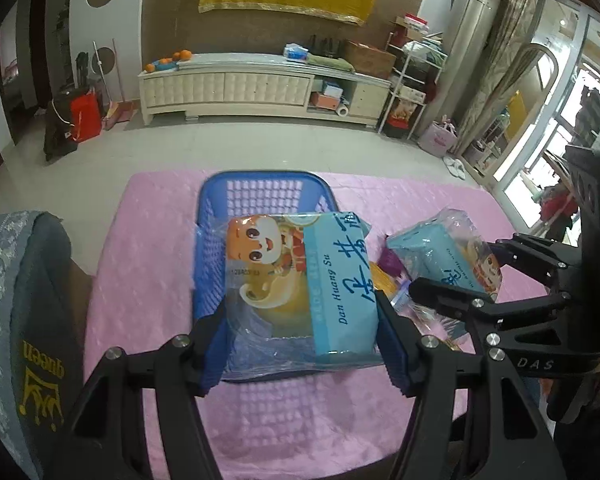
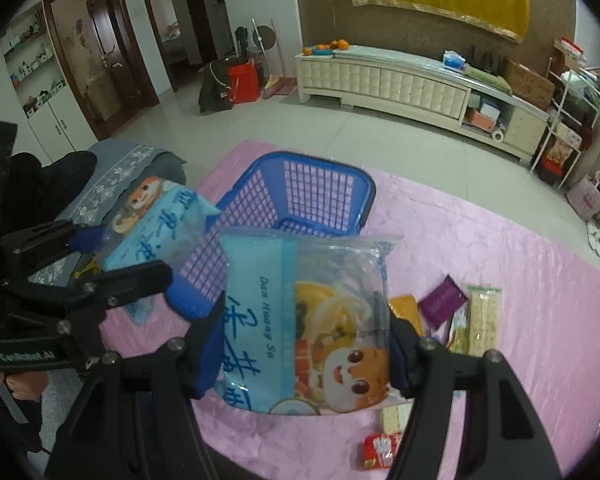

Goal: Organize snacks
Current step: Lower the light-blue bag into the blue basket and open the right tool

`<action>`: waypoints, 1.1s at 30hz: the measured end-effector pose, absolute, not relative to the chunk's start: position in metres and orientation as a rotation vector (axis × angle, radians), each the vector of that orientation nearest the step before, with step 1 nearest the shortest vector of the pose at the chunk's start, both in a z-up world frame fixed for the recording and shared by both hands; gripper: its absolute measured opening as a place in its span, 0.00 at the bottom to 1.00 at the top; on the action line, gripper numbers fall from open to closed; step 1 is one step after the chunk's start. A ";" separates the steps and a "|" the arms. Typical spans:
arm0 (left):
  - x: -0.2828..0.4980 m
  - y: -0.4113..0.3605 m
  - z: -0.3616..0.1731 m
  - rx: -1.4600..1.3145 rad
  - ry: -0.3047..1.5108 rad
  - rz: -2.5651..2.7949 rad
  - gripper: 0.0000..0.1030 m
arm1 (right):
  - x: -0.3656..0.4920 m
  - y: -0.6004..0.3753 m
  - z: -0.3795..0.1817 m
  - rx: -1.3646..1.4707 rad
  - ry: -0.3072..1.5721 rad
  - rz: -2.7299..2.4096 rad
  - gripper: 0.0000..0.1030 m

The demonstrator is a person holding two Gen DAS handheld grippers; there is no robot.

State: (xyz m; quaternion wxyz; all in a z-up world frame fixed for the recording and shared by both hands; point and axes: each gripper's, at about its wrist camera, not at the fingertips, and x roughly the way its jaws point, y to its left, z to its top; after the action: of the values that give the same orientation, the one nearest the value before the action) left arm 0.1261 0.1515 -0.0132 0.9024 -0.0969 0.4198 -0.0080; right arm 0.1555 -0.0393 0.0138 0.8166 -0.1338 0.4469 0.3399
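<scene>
Snack packs, two of them, same blue-and-clear wrapper with a cartoon face. First snack pack (image 1: 300, 284) fills the centre of the left wrist view, clamped between the blue pads of the left gripper (image 1: 300, 344), hanging over the blue basket (image 1: 216, 200). Second snack pack (image 2: 312, 328) sits centre of the right wrist view, pinched the same way by the right gripper (image 2: 304, 356), held just short of the basket's near rim, low and right of it in that frame. Both grippers closed on their packs; neither pack rests on anything.

Progress, as I judge it: early. Basket floor shows bare lattice in both views, nothing inside yet. These two packs look set to go in first. Left pack is already above the opening; right one has the near wall to clear.

Left to do: small snacks lying loose on the pink surface (image 2: 500, 240) at lower right of the right wrist view: purple sachet (image 2: 444, 300), orange packet (image 2: 406, 312), pale wafer pack (image 2: 484, 312), red packet (image 2: 380, 452).

In the way: the two grippers are close, side by side, so they could crowd each other over the one basket. Grey embroidered cushion (image 1: 16, 300) at left edge, clear of the work
</scene>
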 end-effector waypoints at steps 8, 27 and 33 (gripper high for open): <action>0.159 0.165 -0.015 -0.172 0.875 0.001 0.60 | 0.188 -0.018 0.013 -0.292 0.951 0.743 0.68; 0.227 0.184 -0.056 -0.254 0.948 0.003 0.60 | 0.260 0.027 -0.033 -0.329 1.071 0.732 0.68; 0.242 0.186 -0.062 -0.247 0.964 -0.016 0.61 | 0.273 0.029 -0.037 -0.301 1.076 0.697 0.69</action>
State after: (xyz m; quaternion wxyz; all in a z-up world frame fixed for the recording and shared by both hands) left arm 0.2419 0.1858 -0.0623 0.8786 -0.1184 0.4626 -0.0074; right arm 0.2732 0.0290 -0.0375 0.7908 -0.1398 0.5002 0.3238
